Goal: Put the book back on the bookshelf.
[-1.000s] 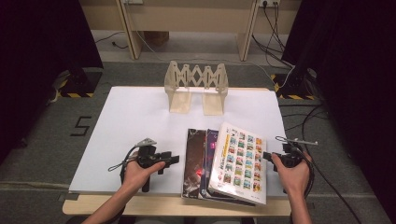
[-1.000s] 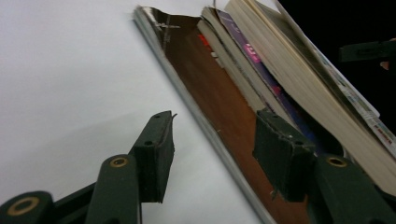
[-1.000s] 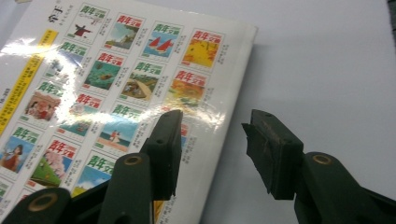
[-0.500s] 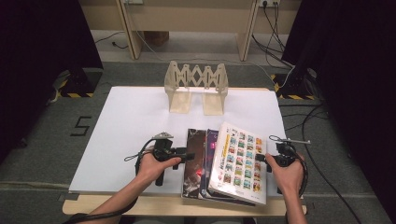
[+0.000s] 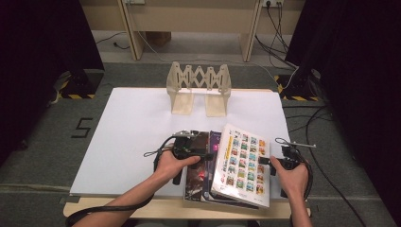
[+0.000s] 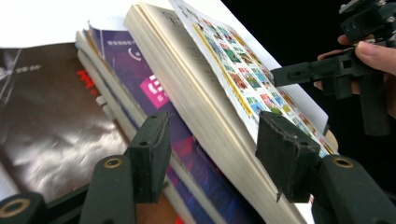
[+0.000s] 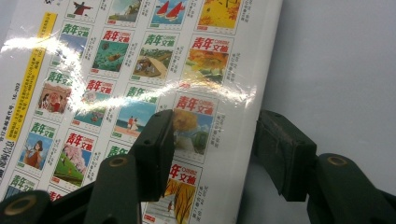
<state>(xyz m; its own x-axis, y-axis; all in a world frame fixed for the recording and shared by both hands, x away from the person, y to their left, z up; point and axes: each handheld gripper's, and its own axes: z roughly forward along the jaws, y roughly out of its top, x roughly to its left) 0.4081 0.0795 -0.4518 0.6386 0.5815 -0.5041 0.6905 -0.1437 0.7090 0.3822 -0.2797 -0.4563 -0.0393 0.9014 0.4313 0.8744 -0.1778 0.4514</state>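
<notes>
Three books lie stacked at the table's near edge: a dark magazine [image 5: 195, 172], a purple book [image 5: 215, 142] and, tilted on top, a thick book with a picture-grid cover [image 5: 241, 163]. My left gripper [image 5: 205, 155] hovers over the dark magazine and points right. Its jaws [image 6: 217, 156] stand open, have just been closing a little, and straddle the thick book's page edge [image 6: 205, 107] without pressing. My right gripper [image 5: 265, 161] is at the thick book's right edge. Its jaws [image 7: 212, 149] have just been opening, with the cover's edge [image 7: 233, 116] loose between them.
A wooden folding book rack [image 5: 199, 88] stands at the back middle of the white tabletop [image 5: 127, 137]. Dark curtains and cables surround the table. The right hand and its gripper [image 6: 336, 70] also appear at the upper right of the left gripper view.
My left hand has moved right, from beside the stack to over the dark magazine. The right gripper has stayed at the book's right edge.
</notes>
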